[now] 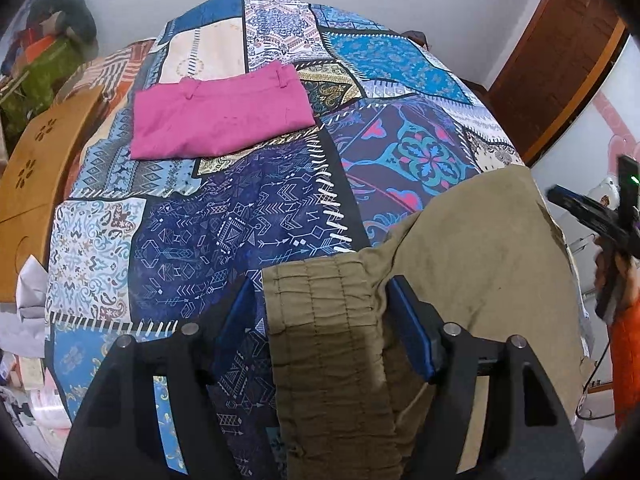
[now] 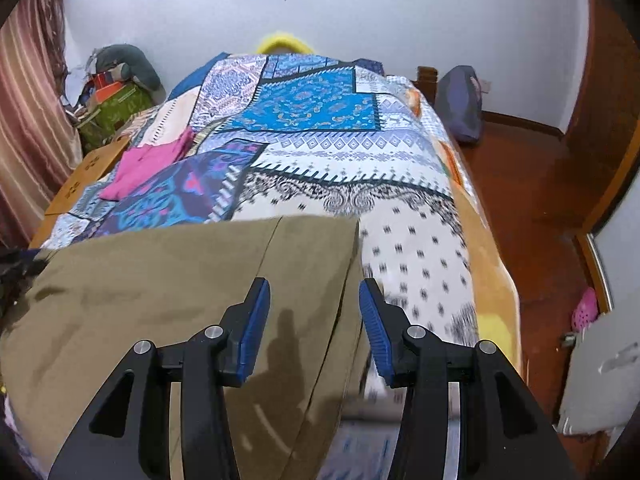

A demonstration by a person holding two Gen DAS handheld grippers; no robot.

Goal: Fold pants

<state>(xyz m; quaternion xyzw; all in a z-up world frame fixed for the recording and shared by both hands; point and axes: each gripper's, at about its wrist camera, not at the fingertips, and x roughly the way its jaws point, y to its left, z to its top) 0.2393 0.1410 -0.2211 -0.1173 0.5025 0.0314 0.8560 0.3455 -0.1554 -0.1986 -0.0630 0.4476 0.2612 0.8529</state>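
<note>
Olive pants point(image 1: 460, 248): they lie at the near edge of the bed, elastic waistband on the left, leg ends on the right, and they look already doubled leg over leg.
Left gripper point(image 1: 320, 304): your jaws stand wide, straddling the waistband, and the pads are not pressing on it. You hold nothing yet.
Right gripper point(image 2: 314, 312): partly open over the leg ends, right-hand pad past the cloth's edge, nothing pinched.
Risk, layers: close too shallow and you may catch only the top layer, so the fold drags apart.
Risk, bedspread: the patchwork bedspread point(image 1: 248, 216) sits straight under the cloth; dig too deep and you could lift it too.
Risk, edge: the pants sit near the bed's edge, so a loose pull toward you might slide them off.
Pink pants point(image 1: 220, 120): folded, far left, well apart from your work.
</note>
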